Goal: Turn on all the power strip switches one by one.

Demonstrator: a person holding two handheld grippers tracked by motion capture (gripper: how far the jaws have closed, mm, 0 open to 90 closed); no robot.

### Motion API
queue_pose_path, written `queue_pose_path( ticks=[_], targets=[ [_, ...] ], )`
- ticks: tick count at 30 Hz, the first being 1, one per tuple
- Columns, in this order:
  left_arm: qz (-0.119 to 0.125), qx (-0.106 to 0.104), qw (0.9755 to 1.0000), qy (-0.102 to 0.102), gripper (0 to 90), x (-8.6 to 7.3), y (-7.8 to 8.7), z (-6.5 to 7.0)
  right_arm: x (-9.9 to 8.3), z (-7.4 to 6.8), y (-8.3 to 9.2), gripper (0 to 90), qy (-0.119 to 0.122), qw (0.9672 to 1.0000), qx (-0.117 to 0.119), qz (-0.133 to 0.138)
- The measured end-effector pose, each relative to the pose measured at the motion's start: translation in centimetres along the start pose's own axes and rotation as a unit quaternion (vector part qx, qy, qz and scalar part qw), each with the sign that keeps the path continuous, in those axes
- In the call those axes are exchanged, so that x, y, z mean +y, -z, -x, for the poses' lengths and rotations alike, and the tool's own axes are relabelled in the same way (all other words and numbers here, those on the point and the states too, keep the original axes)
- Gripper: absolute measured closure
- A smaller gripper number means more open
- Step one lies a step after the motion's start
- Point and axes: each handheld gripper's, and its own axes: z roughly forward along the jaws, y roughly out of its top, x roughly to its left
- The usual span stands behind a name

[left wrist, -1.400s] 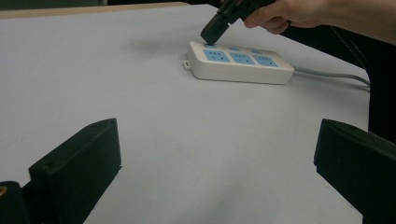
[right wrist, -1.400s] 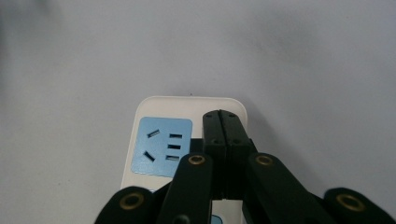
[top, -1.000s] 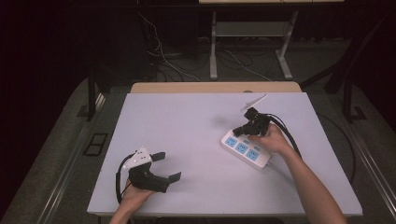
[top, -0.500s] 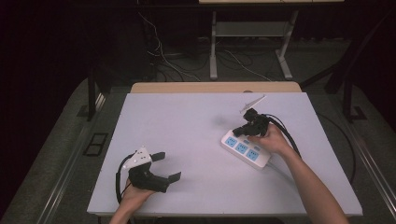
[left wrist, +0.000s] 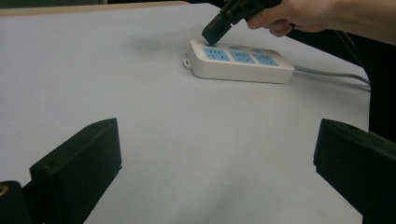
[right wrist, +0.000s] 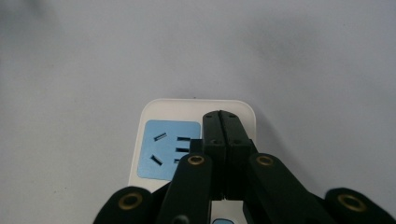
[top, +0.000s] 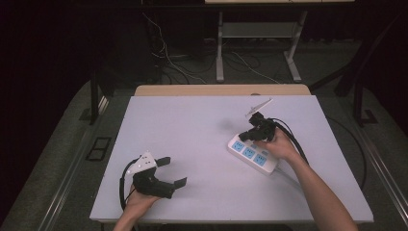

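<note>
R gripper (top: 246,136), jaws shut w/ nothing between, tip on far end of power strip (top: 252,154), probably mid-press on its switch; L gripper (top: 169,171) wide open, idle, well apart.

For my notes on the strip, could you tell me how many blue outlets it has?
3, in a row along the top of the strip: one at the end under the shut right gripper, one in the middle, one at the cord end. The right gripper may hide more.
</note>
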Motion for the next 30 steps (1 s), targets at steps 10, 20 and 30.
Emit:
queue_pose_path(
  ticks=[10,20,30],
  targets=[
    [0.001,-0.002,1.0000,-0.001,0.0,0.0,0.0,0.1,0.0,-0.5,2.7,83.2,-0.011,0.9995,-0.001,0.031],
    [0.006,-0.002,1.0000,0.003,0.0,0.0,0.0,0.1,-0.9,-1.9,5.5,33.1,-0.030,0.9973,-0.032,0.059],
    [0.005,-0.004,1.0000,0.003,0.0,0.1,-0.1,0.2,-3.9,-3.2,8.3,0.3,-0.068,0.9924,-0.033,0.096]
  ],
)
